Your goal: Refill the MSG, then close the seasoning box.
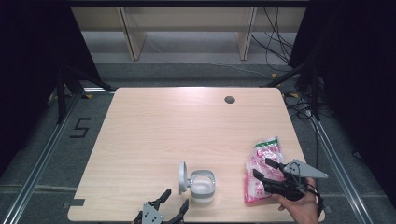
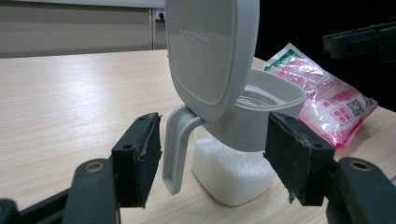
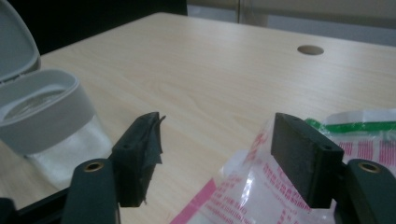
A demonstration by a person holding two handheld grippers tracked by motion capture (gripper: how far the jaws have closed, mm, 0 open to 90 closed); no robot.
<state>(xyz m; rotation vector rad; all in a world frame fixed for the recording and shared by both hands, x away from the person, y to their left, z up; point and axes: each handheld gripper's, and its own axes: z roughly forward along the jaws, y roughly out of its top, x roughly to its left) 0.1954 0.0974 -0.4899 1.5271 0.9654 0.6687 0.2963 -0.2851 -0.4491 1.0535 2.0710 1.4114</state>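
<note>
A clear jar with a grey rim holds white granules and stands near the table's front edge. Its grey hinged lid is flipped up on the left side. My left gripper sits just in front of the jar, open, with nothing held. In the left gripper view the jar and its raised lid stand just beyond the jaws. A pink and white plastic bag lies at the right. My right gripper hovers over the bag's near end, open. In the right gripper view the bag lies below the spread jaws.
The wooden table has a round cable hole at the back right. A person's hand holds the right gripper at the front right corner. Cables and metal rails run along the floor on both sides.
</note>
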